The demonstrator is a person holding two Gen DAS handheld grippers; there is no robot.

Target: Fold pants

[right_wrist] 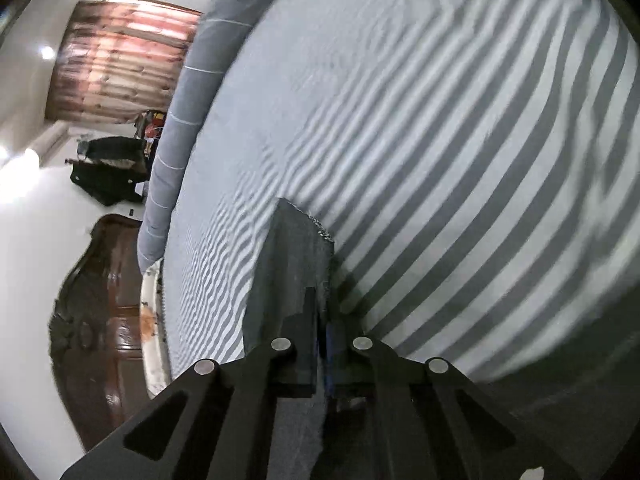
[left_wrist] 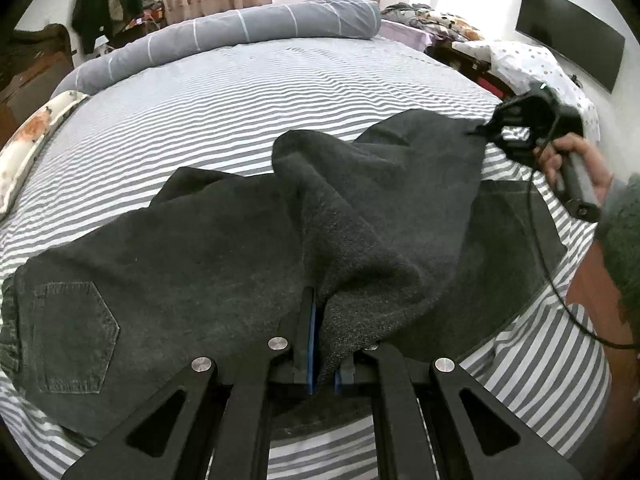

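The striped bed (left_wrist: 248,92) carried the dark pants (left_wrist: 192,252), which lay spread across its near side with the back pocket (left_wrist: 70,332) at the left. The left tool (left_wrist: 323,344) was clamped on a fold of a pant leg, lifting it over the rest. The right tool (left_wrist: 490,126) pinched the hem end at the far right, raised off the bed.
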